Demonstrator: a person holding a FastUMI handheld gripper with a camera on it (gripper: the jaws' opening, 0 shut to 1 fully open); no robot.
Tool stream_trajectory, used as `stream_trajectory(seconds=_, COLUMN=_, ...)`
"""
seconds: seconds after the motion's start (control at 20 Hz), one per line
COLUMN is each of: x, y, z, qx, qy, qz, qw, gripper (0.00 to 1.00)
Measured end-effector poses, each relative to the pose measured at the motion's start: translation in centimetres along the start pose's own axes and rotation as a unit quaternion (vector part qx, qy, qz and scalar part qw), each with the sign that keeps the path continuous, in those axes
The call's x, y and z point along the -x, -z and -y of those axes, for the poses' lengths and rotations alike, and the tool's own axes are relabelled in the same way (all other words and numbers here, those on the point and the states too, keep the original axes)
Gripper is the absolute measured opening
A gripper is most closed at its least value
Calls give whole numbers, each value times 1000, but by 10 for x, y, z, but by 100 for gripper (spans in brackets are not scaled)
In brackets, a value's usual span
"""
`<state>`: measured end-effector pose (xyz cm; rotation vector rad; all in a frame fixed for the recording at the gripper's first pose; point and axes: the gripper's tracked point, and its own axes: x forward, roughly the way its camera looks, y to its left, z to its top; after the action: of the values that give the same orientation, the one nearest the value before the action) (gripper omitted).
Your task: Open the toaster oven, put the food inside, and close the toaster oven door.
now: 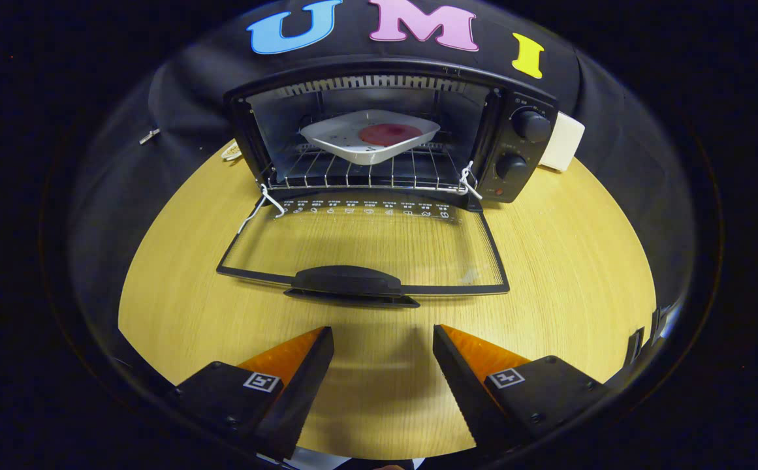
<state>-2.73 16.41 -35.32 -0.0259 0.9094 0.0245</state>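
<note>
Hovering low over a pale wooden table [548, 274], my gripper [383, 329] has its two fingers spread apart with nothing between them, only bare tabletop showing in the gap. Just ahead of my fingertips lies the toaster oven door [365, 245], folded fully down and flat against the table, its glass pane see-through and its dark handle [349, 282] nearest to me. Beyond the door, the black toaster oven [516, 98] stands open. Inside, on the wire rack [365, 173], sits a white square dish [369, 136] holding a round reddish piece of food [390, 134]. Two knobs [530, 124] are stacked on the oven's panel beside the opening. White string [469, 177] is tied at both door hinges.
</note>
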Motion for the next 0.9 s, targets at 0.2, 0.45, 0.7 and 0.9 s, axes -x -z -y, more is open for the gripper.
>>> stream_trajectory(seconds=0.2, x=-14, y=-10, z=-7, qx=-4, qy=2, qz=2, qw=1000, gripper=99)
stream_trajectory(seconds=0.45, x=-24, y=-12, z=-11, qx=0, qy=-1, qz=-1, qw=1000, gripper=99)
stream_trajectory(seconds=0.7, x=-15, y=-23, z=-12, qx=55, qy=-9, qz=22, qw=998, gripper=99)
stream_trajectory(seconds=0.9, x=15, y=-40, z=-14, qx=50, qy=-26, qz=55, qw=997, gripper=99)
